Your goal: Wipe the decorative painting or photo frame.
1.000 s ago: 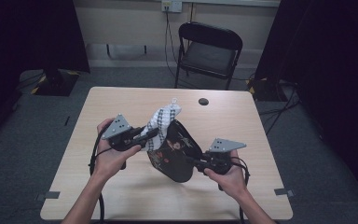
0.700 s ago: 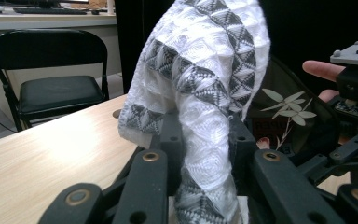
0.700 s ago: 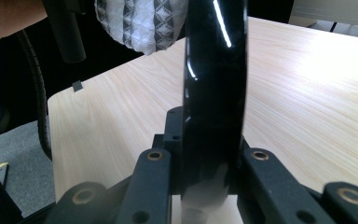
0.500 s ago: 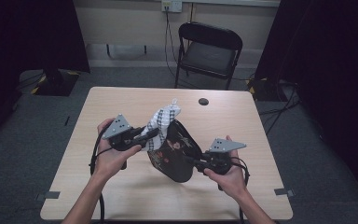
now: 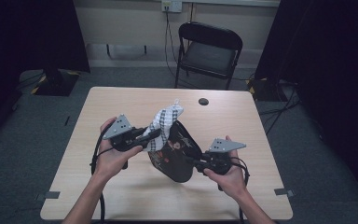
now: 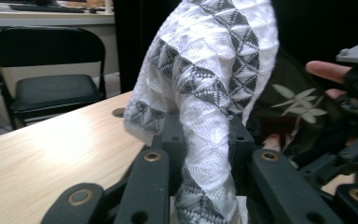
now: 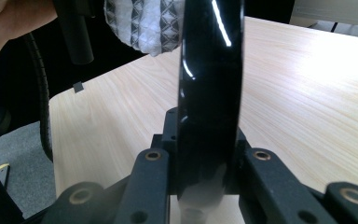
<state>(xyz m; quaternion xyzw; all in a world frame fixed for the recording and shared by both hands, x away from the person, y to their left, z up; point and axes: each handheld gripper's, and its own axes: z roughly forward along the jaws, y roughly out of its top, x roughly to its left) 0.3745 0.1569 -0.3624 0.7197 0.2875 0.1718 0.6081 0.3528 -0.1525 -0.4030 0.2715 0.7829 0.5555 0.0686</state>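
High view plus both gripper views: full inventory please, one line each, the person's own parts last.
cloth: 1, white with grey triangle pattern, clamped in left gripper, draped against the plate
plate: 1, glossy black with floral print, held on edge above the table by right gripper
table: 1, light wood, centre
round spot: 1, dark, far side of tabletop
folding chair: 1, black, behind table
wall outlet: 1, pale, back wall
left gripper: 1, black, shut on cloth
right gripper: 1, black, shut on plate rim
hands: 2, one per gripper
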